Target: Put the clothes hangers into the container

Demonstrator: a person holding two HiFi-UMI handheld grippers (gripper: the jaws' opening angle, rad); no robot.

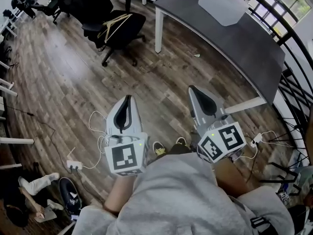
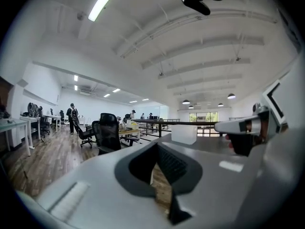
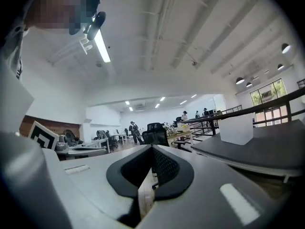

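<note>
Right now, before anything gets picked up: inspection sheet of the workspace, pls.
Surface: grey table, bare apart from the container.
Job's things: white container at the table's far end; what look like tan clothes hangers on the black office chair.
Clutter: small scrap on the floor by a table leg.
Grippers: left hand-held gripper and right hand-held gripper both shut, empty, away from the table.
Cables: white cables and a power strip on the floor.
Surroundings: wood floor, black railing, second person low at left.
</note>
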